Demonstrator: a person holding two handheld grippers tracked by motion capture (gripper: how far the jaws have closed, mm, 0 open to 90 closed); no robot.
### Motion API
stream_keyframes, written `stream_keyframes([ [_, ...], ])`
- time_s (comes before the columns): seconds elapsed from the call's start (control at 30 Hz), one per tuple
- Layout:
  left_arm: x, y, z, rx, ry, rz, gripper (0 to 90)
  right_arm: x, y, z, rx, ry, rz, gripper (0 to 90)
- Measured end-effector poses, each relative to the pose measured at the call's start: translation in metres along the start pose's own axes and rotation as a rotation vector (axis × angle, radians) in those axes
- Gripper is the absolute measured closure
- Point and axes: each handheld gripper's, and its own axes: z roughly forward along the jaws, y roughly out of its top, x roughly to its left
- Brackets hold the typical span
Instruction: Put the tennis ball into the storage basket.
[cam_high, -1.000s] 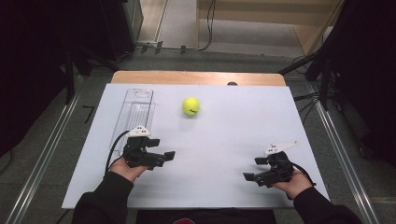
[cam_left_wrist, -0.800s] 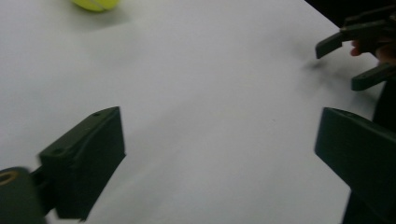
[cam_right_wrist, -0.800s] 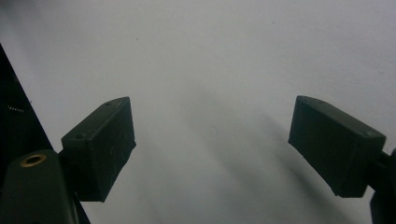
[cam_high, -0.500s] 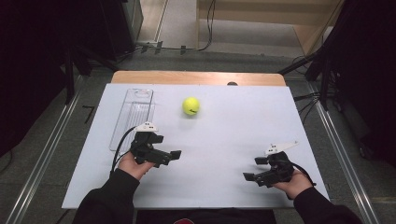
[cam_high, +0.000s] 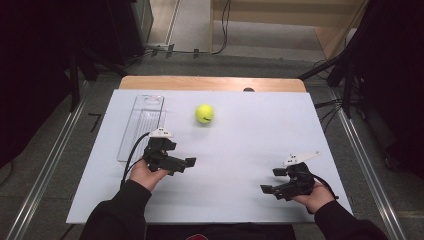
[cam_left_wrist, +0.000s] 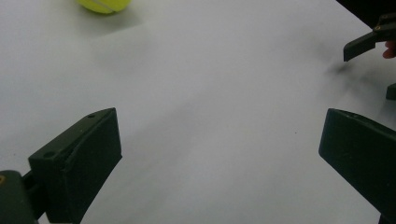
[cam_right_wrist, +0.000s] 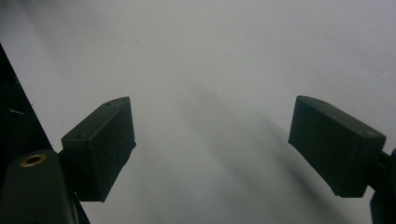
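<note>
A yellow-green tennis ball (cam_high: 204, 113) lies on the white table top (cam_high: 250, 135), toward the far middle. It also peeks in at the top left of the left gripper view as the ball (cam_left_wrist: 103, 4). My left gripper (cam_high: 184, 157) hovers near the table's left side, pointing right, nearer than the ball. Its jaws have just been opening and stand wide apart in the left gripper view (cam_left_wrist: 219, 130) with nothing between them. My right gripper (cam_high: 271, 180) is at the near right, pointing left. It is open (cam_right_wrist: 212, 116) over bare table.
A clear plastic tray (cam_high: 142, 125) lies lengthwise at the far left, just beyond my left hand. A wooden strip (cam_high: 210, 83) borders the far edge. Dark stands and cables surround the table. The right gripper's jaw (cam_left_wrist: 369, 42) shows far off in the left gripper view.
My left gripper has drifted slightly to the right and away from the front edge. The ball, the tray and the right gripper have stayed put.
</note>
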Motion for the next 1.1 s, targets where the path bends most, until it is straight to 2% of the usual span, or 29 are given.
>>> stream_keyframes([
  [0.2, 0.002, 0.004, 0.004, 0.001, 0.015, -0.004, 0.0, 0.0, 0.001, -0.003, -0.035, -0.02, -0.003, 12.5],
  [0.47, 0.007, 0.01, 0.013, 0.01, 0.041, 0.003, 0.0, 0.001, 0.001, -0.002, -0.016, -0.013, -0.005, 12.5],
  [1.1, 0.014, 0.028, 0.029, -0.011, 0.051, -0.005, 0.0, 0.001, 0.001, -0.002, -0.015, -0.004, -0.007, 12.5],
])
